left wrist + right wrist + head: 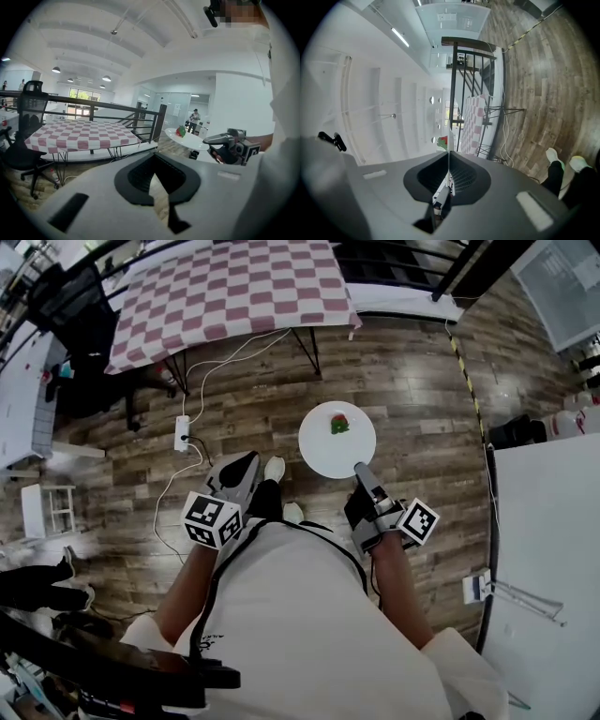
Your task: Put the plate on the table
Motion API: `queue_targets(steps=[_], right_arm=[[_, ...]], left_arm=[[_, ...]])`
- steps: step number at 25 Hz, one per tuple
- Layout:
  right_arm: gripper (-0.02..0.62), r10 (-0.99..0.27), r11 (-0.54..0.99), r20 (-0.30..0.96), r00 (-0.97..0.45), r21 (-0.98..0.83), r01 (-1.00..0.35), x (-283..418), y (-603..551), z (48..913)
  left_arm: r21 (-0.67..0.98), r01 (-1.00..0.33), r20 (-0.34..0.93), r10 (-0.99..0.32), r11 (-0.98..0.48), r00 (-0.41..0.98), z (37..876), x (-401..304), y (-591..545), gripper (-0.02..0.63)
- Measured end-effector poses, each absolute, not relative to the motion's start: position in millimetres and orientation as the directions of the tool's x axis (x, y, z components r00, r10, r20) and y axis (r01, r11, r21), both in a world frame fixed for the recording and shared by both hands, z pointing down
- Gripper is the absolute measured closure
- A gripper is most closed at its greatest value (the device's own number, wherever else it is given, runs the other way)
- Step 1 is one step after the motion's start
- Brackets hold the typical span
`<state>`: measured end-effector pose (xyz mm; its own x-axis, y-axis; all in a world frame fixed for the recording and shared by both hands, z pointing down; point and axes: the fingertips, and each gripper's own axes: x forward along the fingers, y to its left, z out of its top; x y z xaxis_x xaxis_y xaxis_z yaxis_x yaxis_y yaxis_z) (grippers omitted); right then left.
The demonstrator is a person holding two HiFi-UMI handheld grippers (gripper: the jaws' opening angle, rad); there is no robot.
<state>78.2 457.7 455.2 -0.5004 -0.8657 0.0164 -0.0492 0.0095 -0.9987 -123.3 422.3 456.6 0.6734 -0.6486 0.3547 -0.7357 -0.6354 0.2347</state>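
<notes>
A round white plate (337, 442) with a red and green item (339, 424) on it hangs over the wooden floor. My right gripper (361, 470) is shut on its near rim. In the right gripper view the plate (448, 152) shows edge-on as a thin line between the jaws of the right gripper (448, 165). The table (234, 287) with a red and white checked cloth stands farther ahead. My left gripper (246, 470) sits to the left of the plate, apart from it, shut and empty. The left gripper view shows the table (79, 133) and the plate (187, 138).
A black office chair (75, 306) stands left of the checked table. A white power strip (182, 432) and its cable lie on the floor before it. A large white table (553, 549) fills the right side. A dark railing (117, 110) runs behind the checked table.
</notes>
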Motion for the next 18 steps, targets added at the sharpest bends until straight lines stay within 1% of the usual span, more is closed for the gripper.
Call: queue_targets(steps=[7,18], right_arm=[[0.578,-0.889,-0.001,0.023,-0.457,-0.999,-0.049,85,445,458],[0.579,-0.909,-0.005,0.028,-0.416,-0.998,-0.055,77,392,455]], left_arm=[[0.239,-0.695,0.358,-0.603,-0.678,0.712,459,-110,400,0.598],[0.261,-0.648,0.354,-0.554,-0.715,0.754,463,-105,337,0.598]])
